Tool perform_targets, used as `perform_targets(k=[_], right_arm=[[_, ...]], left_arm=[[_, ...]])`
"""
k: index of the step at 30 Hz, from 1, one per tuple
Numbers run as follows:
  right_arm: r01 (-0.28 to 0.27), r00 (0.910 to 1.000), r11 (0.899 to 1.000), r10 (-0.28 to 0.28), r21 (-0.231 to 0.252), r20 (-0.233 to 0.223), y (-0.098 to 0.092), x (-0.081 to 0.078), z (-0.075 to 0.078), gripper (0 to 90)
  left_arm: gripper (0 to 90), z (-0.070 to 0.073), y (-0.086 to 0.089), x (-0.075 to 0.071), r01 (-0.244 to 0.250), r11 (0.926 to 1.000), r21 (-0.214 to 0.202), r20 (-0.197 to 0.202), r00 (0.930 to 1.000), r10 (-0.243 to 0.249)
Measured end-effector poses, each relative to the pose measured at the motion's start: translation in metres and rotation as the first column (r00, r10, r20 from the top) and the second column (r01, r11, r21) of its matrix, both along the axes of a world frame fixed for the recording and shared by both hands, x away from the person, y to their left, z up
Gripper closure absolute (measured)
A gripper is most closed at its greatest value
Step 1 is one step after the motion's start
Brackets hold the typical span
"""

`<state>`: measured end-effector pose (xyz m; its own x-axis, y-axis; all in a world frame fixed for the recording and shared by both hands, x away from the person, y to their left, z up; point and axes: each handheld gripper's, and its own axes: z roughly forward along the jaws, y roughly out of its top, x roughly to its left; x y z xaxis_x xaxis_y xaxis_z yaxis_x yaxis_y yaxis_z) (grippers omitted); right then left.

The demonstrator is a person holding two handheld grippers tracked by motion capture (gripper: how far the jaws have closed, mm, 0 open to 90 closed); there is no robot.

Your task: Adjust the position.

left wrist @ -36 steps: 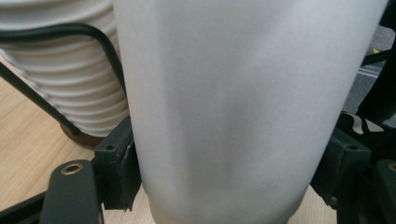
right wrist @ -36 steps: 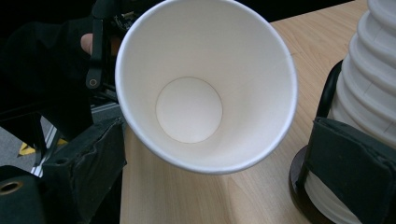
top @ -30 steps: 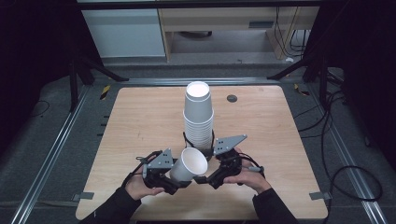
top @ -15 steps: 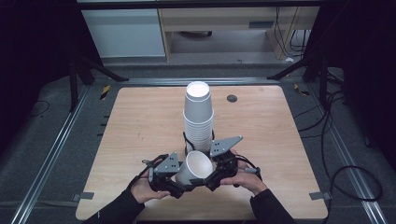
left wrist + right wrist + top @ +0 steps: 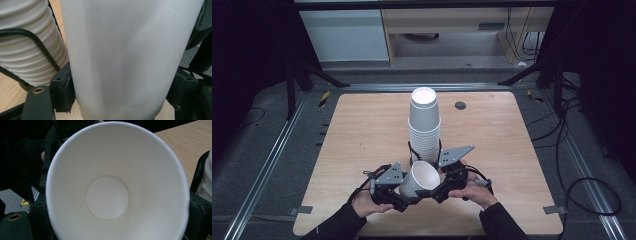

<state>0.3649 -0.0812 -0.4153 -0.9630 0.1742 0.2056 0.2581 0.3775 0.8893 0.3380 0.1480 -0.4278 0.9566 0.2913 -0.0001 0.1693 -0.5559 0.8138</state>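
Bench (image 5: pixel 362 130): pale wood-grain top, square, rounded corners, a small dark round fitting (image 5: pixel 460 105) near its far edge. Metal rails run along both sides; grey floor (image 5: pixel 267 130) around it, cables trailing at right; pale cabinets (image 5: pixel 347 30) beyond; the room is dark at both sides.

Loose cup (image 5: pixel 421 178): white paper, empty, tilted on its side between the two claws, mouth toward the right claw (image 5: pixel 438 188).

Left claw (image 5: pixel 404 197): jaws closed against the cup's outer wall near its base.

Right claw: sits at the cup's rim; whether it grips cannot be told.

Cup stack (image 5: pixel 425 127): white, upright, just beyond both claws.
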Motion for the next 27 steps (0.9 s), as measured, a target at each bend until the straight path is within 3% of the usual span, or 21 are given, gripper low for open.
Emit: perform_targets(k=[9,17,27], right_arm=[[0.003,1.0,1.0,-0.003,-0.007,0.009,-0.001,-0.001,0.002,9.8],[0.029,0.9989,0.999,-0.029,0.015,0.037,-0.011,-0.002,0.012,10.0],[0.052,0.9973,0.998,-0.053,0.02,0.051,-0.015,-0.001,0.015,10.3]], left_arm=[[21.1,-0.001,-0.001,0.0,-0.007,1.0,-0.002,0.0,1.0,0.007],[19.1,-0.003,0.0,0.002,-0.015,0.9999,0.003,-0.017,0.9997,0.015],[24.2,-0.003,0.0,0.001,-0.012,0.9999,0.003,-0.013,0.9998,0.012]])
